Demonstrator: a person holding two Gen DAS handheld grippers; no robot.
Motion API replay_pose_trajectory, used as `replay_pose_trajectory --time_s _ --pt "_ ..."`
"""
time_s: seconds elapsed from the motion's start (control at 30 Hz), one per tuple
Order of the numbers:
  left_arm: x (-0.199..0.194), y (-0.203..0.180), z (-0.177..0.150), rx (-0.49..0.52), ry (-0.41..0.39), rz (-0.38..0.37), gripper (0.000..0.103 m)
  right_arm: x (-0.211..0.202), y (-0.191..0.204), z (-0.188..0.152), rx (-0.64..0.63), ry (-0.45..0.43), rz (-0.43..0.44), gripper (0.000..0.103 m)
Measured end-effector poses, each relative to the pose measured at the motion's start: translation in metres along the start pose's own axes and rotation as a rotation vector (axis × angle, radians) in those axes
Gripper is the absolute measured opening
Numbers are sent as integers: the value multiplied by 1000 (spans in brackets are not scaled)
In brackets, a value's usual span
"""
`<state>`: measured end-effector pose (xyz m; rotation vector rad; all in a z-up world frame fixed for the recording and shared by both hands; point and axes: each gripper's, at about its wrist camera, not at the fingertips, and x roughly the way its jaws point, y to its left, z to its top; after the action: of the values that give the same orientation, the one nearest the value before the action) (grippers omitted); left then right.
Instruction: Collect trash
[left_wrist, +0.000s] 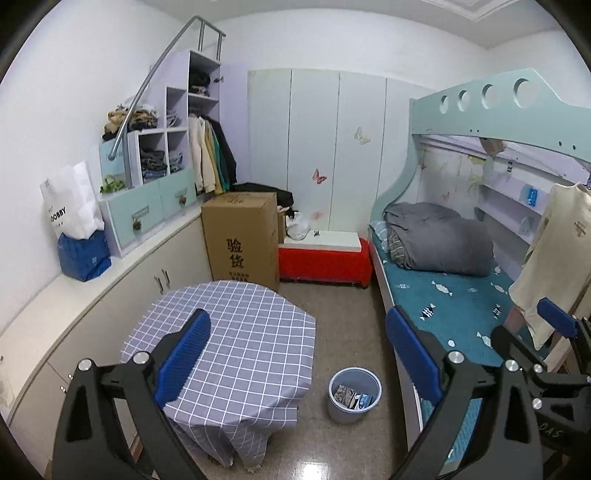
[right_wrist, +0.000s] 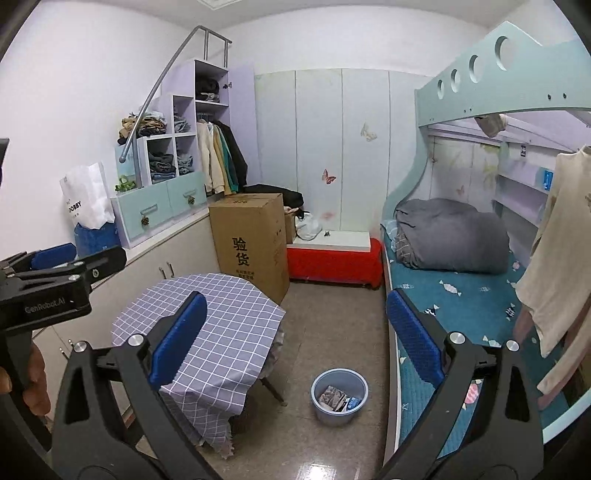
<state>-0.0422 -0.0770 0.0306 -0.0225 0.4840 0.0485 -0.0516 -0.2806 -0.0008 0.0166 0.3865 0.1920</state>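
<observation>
Below, round plastic bin (left_wrist: 354, 395) (wrappers inside)

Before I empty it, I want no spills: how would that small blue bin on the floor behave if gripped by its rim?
The bin looks like thin plastic, so probably light with a slightly flexing rim. The wrappers inside lie loose and low; tilting would likely shift them.

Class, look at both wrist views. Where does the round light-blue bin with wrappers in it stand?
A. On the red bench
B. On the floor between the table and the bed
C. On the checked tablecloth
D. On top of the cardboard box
B: the bin stands on the floor, with the checked table on one side and the bed on the other.
</observation>
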Motion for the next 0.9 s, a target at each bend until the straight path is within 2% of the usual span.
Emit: replay_pose_trajectory --time_s 0.23,0.9 --pt "-13 0 -3 12 -26 10 94 -6 9 -4 -12 -4 -11 96" --pt "-14 -3 -4 25 -26 -37 94 -10 12 -1 -11 13 -37 96"
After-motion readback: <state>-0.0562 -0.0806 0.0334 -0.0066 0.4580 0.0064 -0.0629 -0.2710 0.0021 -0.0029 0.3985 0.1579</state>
